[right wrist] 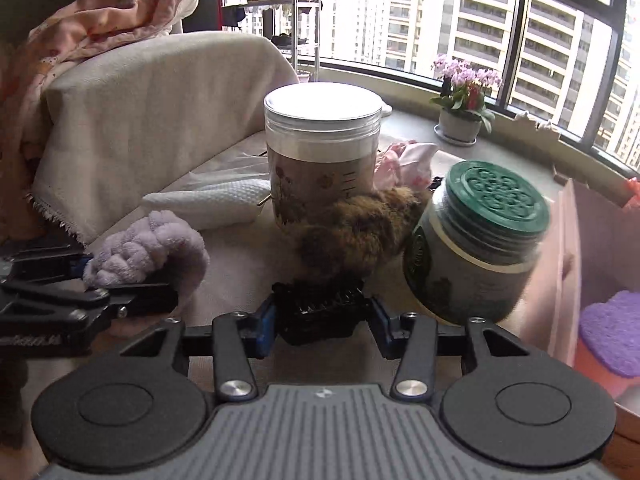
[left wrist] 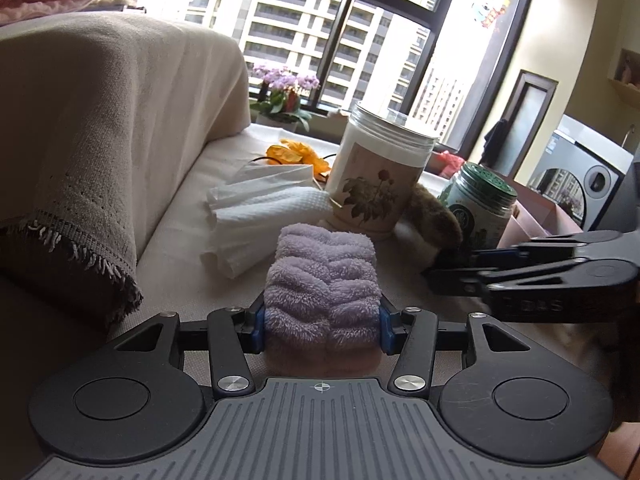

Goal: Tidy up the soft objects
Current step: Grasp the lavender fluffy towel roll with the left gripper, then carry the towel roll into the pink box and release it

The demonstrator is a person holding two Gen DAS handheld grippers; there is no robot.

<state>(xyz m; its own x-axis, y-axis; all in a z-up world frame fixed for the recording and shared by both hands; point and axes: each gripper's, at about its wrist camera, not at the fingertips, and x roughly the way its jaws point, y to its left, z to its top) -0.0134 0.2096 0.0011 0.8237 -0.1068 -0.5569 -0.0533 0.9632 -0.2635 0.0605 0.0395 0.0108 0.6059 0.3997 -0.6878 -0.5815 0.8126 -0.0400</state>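
Low in the frame, the left tongs [left wrist: 322, 324] pinched a lavender plush headband [left wrist: 320, 280] on the cream-covered bench [left wrist: 180, 264]. The right tongs [right wrist: 320, 316] gripped a black claw clip [right wrist: 320, 312] beneath a brown fur piece [right wrist: 352, 232]. Beyond stood a tall jar [right wrist: 322, 148], then windows [right wrist: 440, 12] across the top.

Left claw [left wrist: 322, 322]: black linkage arms, blue-padded fingers [left wrist: 259, 330], pitched down toward the surface. Both pads pressed into the sides of a fluffy lilac braided towelling band [left wrist: 322, 280], which bulges between them. From the right wrist view the same claw enters from the left edge, seen side-on, clamped on the band's end.

Right claw [right wrist: 322, 320]: same build, pitched down more steeply. Blue pads close against a black toothed hair clip with a brown furry tuft [right wrist: 320, 314]; contact on the left pad looks firm, right pad hard to confirm. In the left wrist view it reaches in from the right edge.
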